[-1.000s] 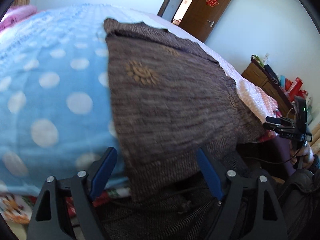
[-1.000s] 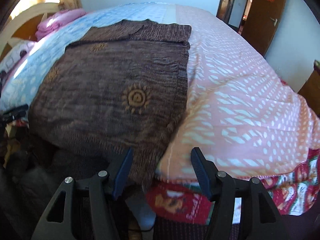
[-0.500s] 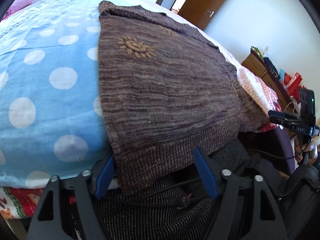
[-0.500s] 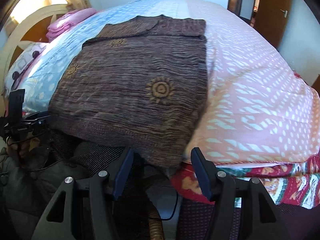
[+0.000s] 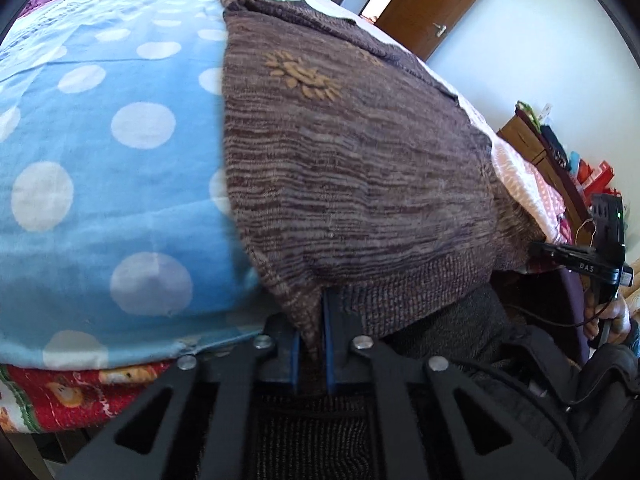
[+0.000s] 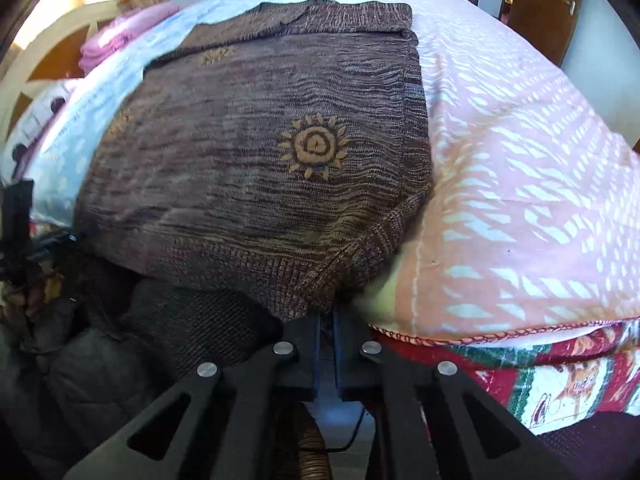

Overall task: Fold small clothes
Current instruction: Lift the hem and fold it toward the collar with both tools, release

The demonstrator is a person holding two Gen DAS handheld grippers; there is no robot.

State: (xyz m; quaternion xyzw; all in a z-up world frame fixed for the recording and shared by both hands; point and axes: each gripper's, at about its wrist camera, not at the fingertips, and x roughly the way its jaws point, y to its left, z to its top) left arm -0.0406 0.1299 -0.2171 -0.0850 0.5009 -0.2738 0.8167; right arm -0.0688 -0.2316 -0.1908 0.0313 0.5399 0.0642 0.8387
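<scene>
- Sweater (image 5: 360, 168), brown knit with tan sun motifs, lies spread flat on the bed in the left wrist view, its ribbed hem hanging over the near edge of the mattress.
- Left tool (image 5: 311, 344) has its blue-padded fingers drawn close together, pinching the hem's left corner; the knit bunches into a point between the pads.
- To the left of the sweater lies a blue blanket with white polka dots (image 5: 100, 160), touching the garment's side edge; a red patterned sheet (image 5: 68, 392) shows below it at the bed's edge.
- At the far right of this view the right tool (image 5: 580, 264) appears side-on, near the hem's other corner, with a hand behind it. A brown door (image 5: 436, 4) stands open in the background, and a wooden cabinet with bright clutter (image 5: 552, 160) sits against the wall.
- In the right wrist view the sweater (image 6: 260, 152) fills the middle of the bed, with a folded part across its far end and a large sun motif (image 6: 314, 148) toward its right side.
- Right tool (image 6: 326, 344) is narrowed to a slim gap; the hem's right corner droops down to the finger pads, and the knit is gathered there, so it reads as gripped.
- A pink quilt with white dashes (image 6: 520, 168) lies just beside the sweater on the right, the garment's edge resting on it.
- A pink folded cloth (image 6: 120, 36) sits near the pale wooden headboard (image 6: 52, 56) at the far left.
</scene>
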